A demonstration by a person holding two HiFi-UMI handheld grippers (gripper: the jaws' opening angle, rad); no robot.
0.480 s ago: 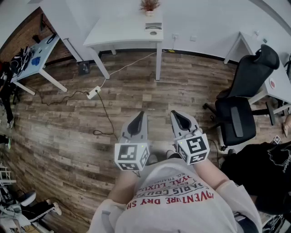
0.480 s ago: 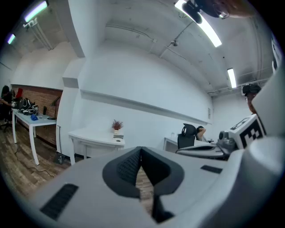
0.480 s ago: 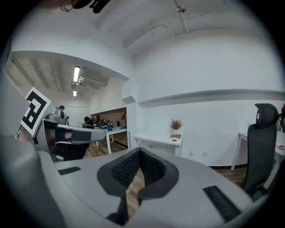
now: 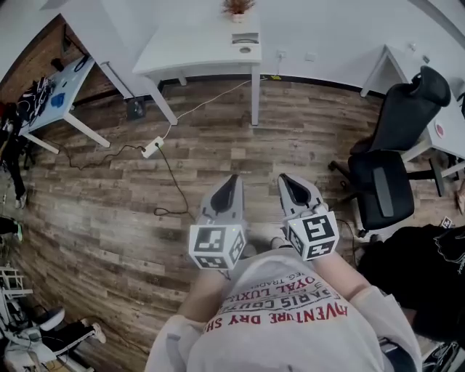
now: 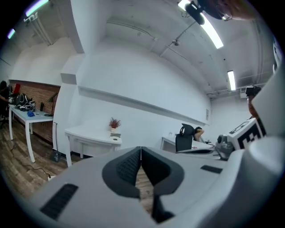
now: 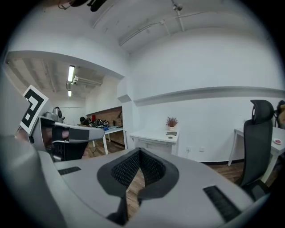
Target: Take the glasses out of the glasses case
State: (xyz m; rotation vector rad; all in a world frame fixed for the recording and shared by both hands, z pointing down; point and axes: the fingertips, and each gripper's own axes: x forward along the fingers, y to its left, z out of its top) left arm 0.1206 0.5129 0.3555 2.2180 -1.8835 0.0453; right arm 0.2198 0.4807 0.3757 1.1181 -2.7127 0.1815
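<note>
I hold both grippers side by side in front of my chest, above the wooden floor. The left gripper (image 4: 232, 179) (image 5: 141, 148) is shut with nothing between its jaws. The right gripper (image 4: 285, 178) (image 6: 140, 150) is shut and empty too. Both point toward a white table (image 4: 189, 54) (image 5: 89, 133) (image 6: 151, 136) against the far wall. A small flat grey item (image 4: 245, 40) and a round one (image 4: 245, 51) lie on it, too small to identify. No glasses show in any view.
A potted plant (image 4: 238, 9) (image 6: 172, 122) stands at the table's back edge. A black office chair (image 4: 385, 171) (image 6: 260, 133) is to the right, and a second desk (image 4: 54, 91) with clutter to the left. A power strip with cables (image 4: 151, 149) lies on the floor.
Both grippers have shifted slightly right and down in the head view; they remain shut and empty.
</note>
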